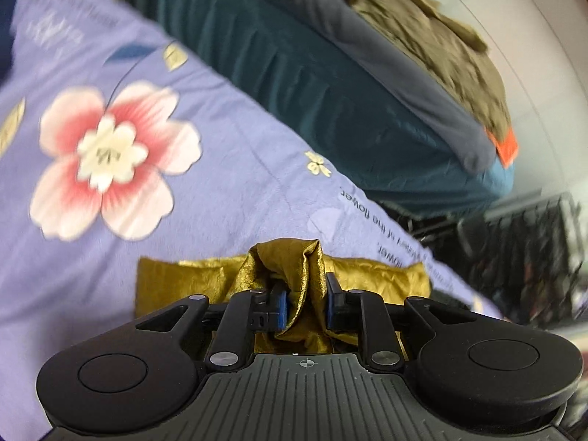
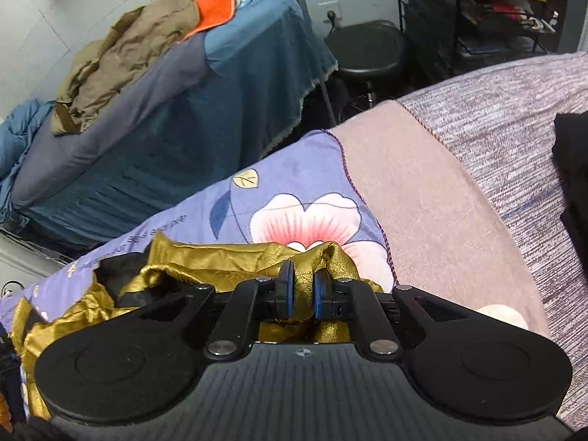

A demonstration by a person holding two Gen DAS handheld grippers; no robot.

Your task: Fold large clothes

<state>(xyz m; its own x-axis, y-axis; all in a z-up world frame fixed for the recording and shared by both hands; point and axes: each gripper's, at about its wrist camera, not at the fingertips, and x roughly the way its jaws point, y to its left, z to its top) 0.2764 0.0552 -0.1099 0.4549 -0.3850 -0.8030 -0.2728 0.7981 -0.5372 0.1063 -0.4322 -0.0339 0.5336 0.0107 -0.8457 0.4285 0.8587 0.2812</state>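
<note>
A shiny gold garment [image 1: 375,275] with black lining lies on the lilac flowered bedsheet [image 1: 220,169]. My left gripper [image 1: 306,305] is shut on a bunched fold of the gold cloth just above the sheet. In the right wrist view the gold garment [image 2: 205,264] spreads to the left, crumpled, with black lining showing. My right gripper [image 2: 302,294] is shut on another bunch of it over the flowered sheet [image 2: 294,198]. Most of the garment is hidden under the grippers.
A second bed with teal covers [image 2: 154,139] stands beyond a narrow gap, with an olive coat [image 2: 128,58] and an orange cloth [image 2: 220,0] on it. A black stool [image 2: 367,51] and dark shelves [image 2: 496,11] stand behind. A pink blanket [image 2: 433,198] and a black garment [image 2: 573,169] lie right.
</note>
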